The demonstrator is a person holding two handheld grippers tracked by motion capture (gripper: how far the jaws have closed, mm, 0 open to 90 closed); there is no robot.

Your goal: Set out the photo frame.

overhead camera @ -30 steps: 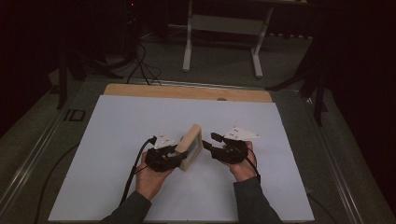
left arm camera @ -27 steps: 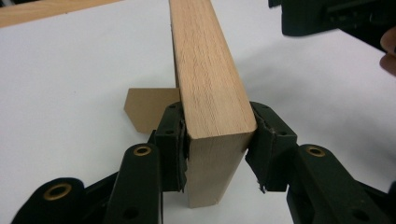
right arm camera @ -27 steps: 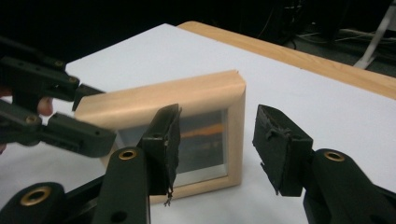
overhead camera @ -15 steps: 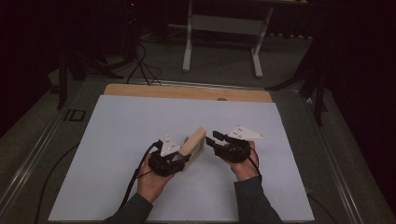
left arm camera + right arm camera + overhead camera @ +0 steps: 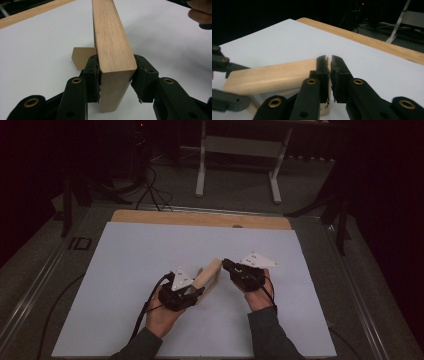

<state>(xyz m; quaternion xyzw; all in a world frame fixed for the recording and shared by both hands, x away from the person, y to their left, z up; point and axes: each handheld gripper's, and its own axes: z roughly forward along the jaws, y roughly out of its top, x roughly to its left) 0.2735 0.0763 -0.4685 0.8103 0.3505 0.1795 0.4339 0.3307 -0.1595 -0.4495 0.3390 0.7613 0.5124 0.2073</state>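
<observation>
The left hand-held gripper [image 5: 115,82] clamps a smooth, round-edged beech block [image 5: 112,47] — the right hand-held gripper [image 5: 329,75], just closing, grips nothing.

One wooden block [image 5: 209,275], two grippers — left [image 5: 192,290] and right [image 5: 231,266] — one white table [image 5: 140,255].

A lab or test room, dimly lit; a white sheet [image 5: 150,270] covers a wooden table [image 5: 200,218] under a fixed overhead camera; cables [image 5: 150,185] trail over the grey carpeted floor [image 5: 240,200]; a white metal stand [image 5: 237,150] waits behind, against dark surroundings.
</observation>
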